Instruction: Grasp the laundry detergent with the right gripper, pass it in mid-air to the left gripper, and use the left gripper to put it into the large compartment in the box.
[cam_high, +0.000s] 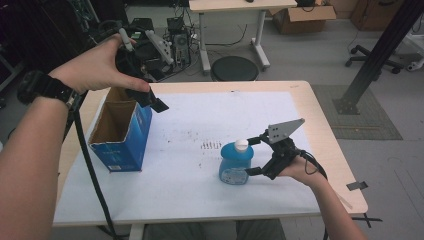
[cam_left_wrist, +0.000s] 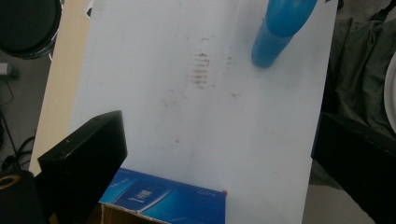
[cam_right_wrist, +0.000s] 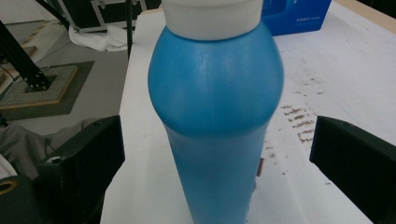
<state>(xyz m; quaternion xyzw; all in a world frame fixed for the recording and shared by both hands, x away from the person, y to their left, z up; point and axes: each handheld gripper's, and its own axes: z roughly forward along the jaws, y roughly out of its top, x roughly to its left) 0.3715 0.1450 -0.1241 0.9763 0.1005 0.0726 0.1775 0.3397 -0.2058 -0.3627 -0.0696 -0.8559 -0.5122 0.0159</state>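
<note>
Blue bottle (cam_high: 235, 163) stands upright on the white mat (cam_high: 200, 120), lower centre-right of the high view, white cap (cam_high: 241, 145) on top. Long axis vertical, cap pointing straight up; the flat labelled face looks toward the bottom of the frame.

Right gripper (cam_high: 256, 156) is at the bottle's right side, jaws spread wide with the body between them. In the right gripper view the bottle (cam_right_wrist: 216, 116) fills the middle and both jaws stand clear of it, so released, nothing clamped yet. We read this as the approach-to-grasp step.

Next move, in our judgement: close squarely on the body below the shoulder, keep it vertical, then lift. The body tapers downward, so a low or skewed pinch could let it slip or tip.

Left gripper (cam_high: 151, 101) hangs at upper left over the open blue carton (cam_high: 121, 131), jaws apart and empty. The left gripper view looks down past the carton's rim (cam_left_wrist: 163, 196) toward the bottle (cam_left_wrist: 278, 32) at upper right. The carton looks like the likely drop target; it stands well apart from the bottle.
</note>
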